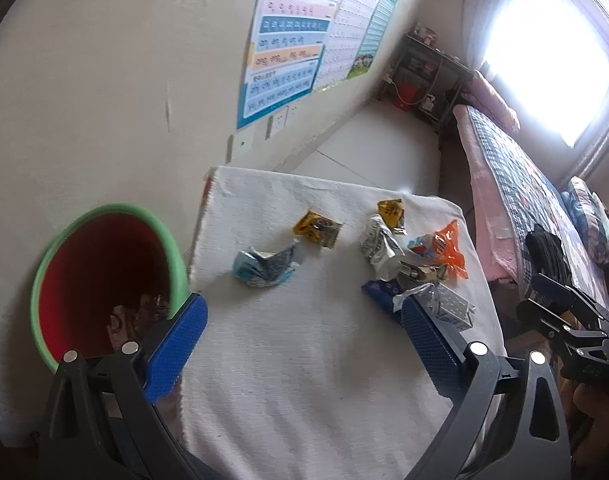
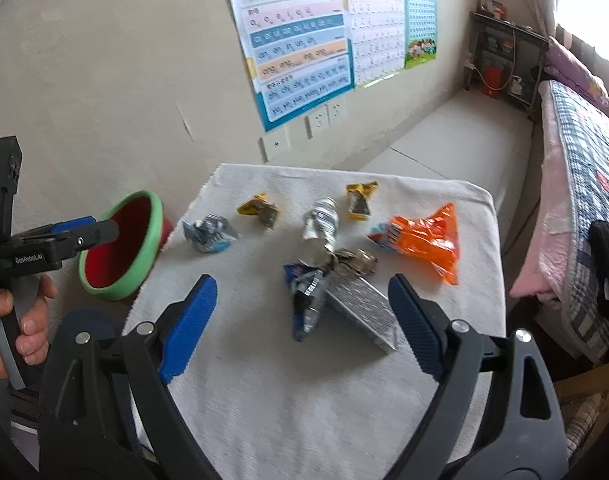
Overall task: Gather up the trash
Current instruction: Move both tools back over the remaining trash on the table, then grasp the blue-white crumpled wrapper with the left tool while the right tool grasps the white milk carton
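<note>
Red bin (image 1: 104,280): contents dim, unidentifiable; near rim hidden behind left jaw. Silver carton (image 1: 450,306): near end covered by right jaw in left wrist view. Wall posters (image 2: 296,40), beyond the jaws: tops cropped, print illegible. Corner shelf (image 2: 504,56) items: too small to tell.

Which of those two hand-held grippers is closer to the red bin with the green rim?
Left. The left hand-held gripper hangs right over the bin; the right hand-held gripper is over the table, above the wrappers.
</note>
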The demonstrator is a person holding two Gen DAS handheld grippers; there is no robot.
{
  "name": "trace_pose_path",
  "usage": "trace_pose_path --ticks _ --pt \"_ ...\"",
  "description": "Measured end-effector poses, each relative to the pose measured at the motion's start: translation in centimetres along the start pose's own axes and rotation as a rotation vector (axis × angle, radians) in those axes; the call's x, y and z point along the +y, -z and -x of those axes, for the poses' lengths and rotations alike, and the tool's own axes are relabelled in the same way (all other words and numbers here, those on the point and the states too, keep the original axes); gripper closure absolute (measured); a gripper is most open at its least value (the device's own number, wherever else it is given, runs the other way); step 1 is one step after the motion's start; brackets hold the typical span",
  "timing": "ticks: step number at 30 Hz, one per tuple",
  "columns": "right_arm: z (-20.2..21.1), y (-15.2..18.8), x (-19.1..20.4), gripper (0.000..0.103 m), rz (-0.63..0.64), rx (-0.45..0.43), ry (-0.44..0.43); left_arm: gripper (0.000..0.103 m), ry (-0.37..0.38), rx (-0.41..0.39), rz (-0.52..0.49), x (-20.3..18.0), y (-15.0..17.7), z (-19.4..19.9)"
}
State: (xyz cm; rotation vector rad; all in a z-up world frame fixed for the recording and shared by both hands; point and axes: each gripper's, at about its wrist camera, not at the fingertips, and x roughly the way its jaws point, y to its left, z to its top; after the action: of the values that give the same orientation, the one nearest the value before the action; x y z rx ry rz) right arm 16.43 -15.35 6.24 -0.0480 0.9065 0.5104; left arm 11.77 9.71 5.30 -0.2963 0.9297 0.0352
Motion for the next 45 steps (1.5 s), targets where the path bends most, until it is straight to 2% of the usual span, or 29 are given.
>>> trace_pose_path --ticks 7,18,25,31,35,41,42,44,45 --pt "-1.1 1.2 -2.3 0.017 -0.015 0.047 0.027 0.010 0.002 0.027 -0.023 -1.1 -0.1 -1.4" --pt "-5.8 3.8 -4.3 0.017 0.010 0.190 0.047 0.008 -0.026 0.071 -0.008 0.4 -0.5 -4.1" --pt "-8.6 3.9 -5.1 0.017 0.039 0.248 0.065 0.008 -0.061 0.131 -0.038 1.2 -0.8 -8.1" --pt "-11.2 3.8 -5.6 0.017 0.078 0.290 0.074 0.008 -0.116 0.192 -0.059 1.9 -2.2 -12.4" --pt "-12.9 3.9 -6.1 0.017 0.095 0.320 0.064 0.008 -0.172 0.226 -0.116 1.8 -3.0 -15.7" --pt "-15.1 4.3 -6.8 0.017 0.124 0.373 0.028 0.009 -0.163 0.278 -0.149 1.9 -3.7 -19.4" --pt "-15.3 4.4 -6.7 0.018 0.128 0.379 0.018 0.010 -0.151 0.287 -0.154 1.8 -3.7 -19.9" --pt "-15.5 4.4 -6.7 0.029 0.128 0.376 0.009 0.015 -0.145 0.298 -0.160 1.8 -3.5 -20.5" --pt "-15.6 4.5 -6.8 0.038 0.123 0.381 0.000 0.021 -0.147 0.309 -0.160 1.8 -3.3 -20.8"
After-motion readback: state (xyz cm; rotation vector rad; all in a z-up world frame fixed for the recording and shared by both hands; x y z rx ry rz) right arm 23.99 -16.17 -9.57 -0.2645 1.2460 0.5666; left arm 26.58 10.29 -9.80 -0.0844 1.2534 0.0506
